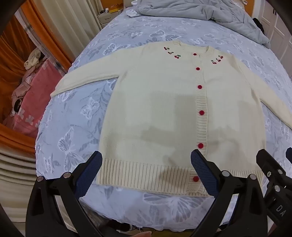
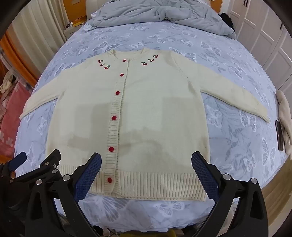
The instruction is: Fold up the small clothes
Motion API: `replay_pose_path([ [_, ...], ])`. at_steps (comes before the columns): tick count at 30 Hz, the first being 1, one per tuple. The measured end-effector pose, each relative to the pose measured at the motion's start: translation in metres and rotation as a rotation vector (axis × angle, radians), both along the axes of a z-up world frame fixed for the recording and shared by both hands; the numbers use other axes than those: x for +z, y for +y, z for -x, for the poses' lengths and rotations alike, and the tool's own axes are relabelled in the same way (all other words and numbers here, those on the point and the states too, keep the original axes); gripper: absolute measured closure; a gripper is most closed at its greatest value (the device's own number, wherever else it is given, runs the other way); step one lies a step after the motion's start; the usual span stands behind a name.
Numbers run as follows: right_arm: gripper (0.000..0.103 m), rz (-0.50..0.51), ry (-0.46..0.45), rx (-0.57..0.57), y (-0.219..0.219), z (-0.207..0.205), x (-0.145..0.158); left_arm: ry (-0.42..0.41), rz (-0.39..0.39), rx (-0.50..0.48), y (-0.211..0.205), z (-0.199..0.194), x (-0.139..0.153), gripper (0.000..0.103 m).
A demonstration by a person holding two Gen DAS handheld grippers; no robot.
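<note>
Cream knitted cardigan with red buttons and embroidered cherries [image 1: 164,109], spread flat, front up and buttoned, across the middle of both frames on a bed under a pale blue butterfly-print sheet [image 1: 73,127]. Collar toward the top of the frame, ribbed hem [image 1: 146,175] along the bottom, both sleeves angled out and down to the left and right edges. Rumpled grey-blue duvet [image 2: 155,16] heaped at the top, well apart from the cardigan.

Left gripper [image 1: 146,175] and right gripper [image 2: 146,175] hovered side by side at the bottom of the frames, over the hem. Jaws of both spread wide, blue pads clear of the knit, nothing held. Whether any pad brushed the hem could not be told.

Judged as the start of folding, no fold yet made. To do it well: likely best to pinch a sleeve near its cuff and the matching shoulder, then carry that side over the body toward the button band. Soft, stretchy knit; a shallow pinch could slip, a deep one could snag the sheet underneath.
</note>
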State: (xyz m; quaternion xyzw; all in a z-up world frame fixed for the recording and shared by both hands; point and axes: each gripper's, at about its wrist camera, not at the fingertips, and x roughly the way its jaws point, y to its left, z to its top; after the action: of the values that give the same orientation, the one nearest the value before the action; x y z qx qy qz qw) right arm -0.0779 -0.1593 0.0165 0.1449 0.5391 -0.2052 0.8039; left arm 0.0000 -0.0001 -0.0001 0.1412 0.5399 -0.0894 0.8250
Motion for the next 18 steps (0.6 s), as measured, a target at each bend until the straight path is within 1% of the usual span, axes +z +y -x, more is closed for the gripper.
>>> replay_pose_path([
  [1, 0.005, -0.001, 0.001, 0.001, 0.0, -0.001, 0.0, 0.0, -0.001, 0.0, 0.0, 0.0, 0.0, 0.008],
  [2, 0.005, -0.016, -0.008, -0.002, -0.001, 0.0, -0.001, 0.007, 0.015, -0.002, 0.001, 0.0, 0.0, 0.008],
  [5, 0.005, -0.012, -0.011, 0.0, -0.001, 0.0, 0.0, 0.004, 0.0, -0.005, -0.002, 0.0, 0.0, 0.008],
  [7, 0.005, -0.007, -0.014, 0.002, -0.001, 0.001, 0.001, 0.001, 0.002, -0.004, -0.006, 0.009, 0.0, 0.008],
  [15, 0.005, -0.013, -0.002, 0.0, -0.003, 0.001, -0.002, -0.001, -0.002, -0.008, -0.01, 0.006, 0.003, 0.008],
  [18, 0.005, -0.016, -0.005, -0.002, -0.003, 0.004, -0.001, 0.001, 0.009, -0.009, 0.0, 0.004, 0.006, 0.008],
])
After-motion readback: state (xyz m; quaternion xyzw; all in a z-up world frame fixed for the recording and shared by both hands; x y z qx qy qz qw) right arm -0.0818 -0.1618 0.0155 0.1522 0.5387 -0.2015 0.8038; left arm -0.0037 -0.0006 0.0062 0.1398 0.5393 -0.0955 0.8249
